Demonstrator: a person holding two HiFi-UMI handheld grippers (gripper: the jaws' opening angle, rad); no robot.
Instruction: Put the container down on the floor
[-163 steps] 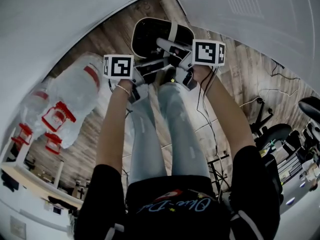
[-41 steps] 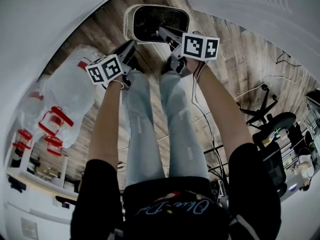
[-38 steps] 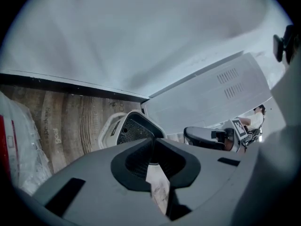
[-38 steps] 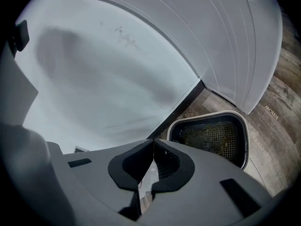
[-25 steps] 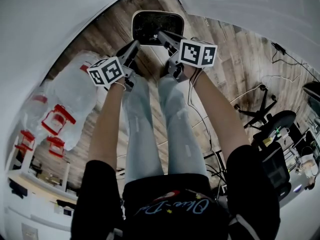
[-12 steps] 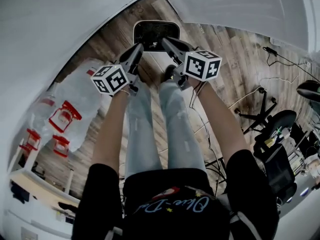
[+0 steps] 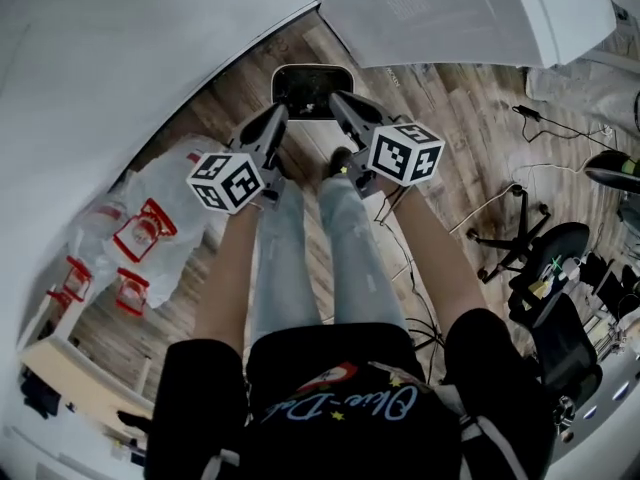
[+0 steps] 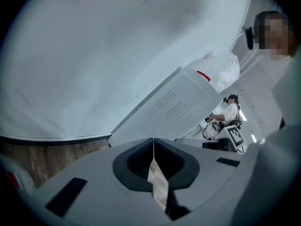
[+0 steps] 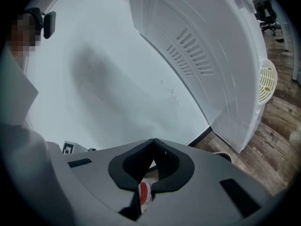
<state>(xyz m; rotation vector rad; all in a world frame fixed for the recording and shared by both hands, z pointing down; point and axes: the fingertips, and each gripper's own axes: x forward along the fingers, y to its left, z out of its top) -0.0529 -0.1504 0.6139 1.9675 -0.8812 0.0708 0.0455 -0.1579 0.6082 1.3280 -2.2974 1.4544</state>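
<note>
The container (image 7: pixel 308 90), a dark bin with a white rim, stands on the wooden floor by the wall, beyond the person's feet. Both grippers hang in the air above it and touch nothing. My left gripper (image 7: pixel 278 114) points at the bin's left side; in the left gripper view its jaws (image 8: pixel 153 141) meet in one seam, shut and empty. My right gripper (image 7: pixel 337 98) points at the bin's right side; in the right gripper view its jaws (image 9: pixel 153 143) are also shut with nothing between them.
Clear plastic bags with red print (image 7: pixel 150 233) lie on the floor at the left. A large white appliance (image 7: pixel 450 13) stands at the upper right, next to the white wall (image 7: pixel 120 48). Cables (image 7: pixel 480 203) and an office chair (image 7: pixel 540 258) are at the right.
Both grippers have risen up and away from the container, which stays on the floor and now looks smaller. Both stay shut.
</note>
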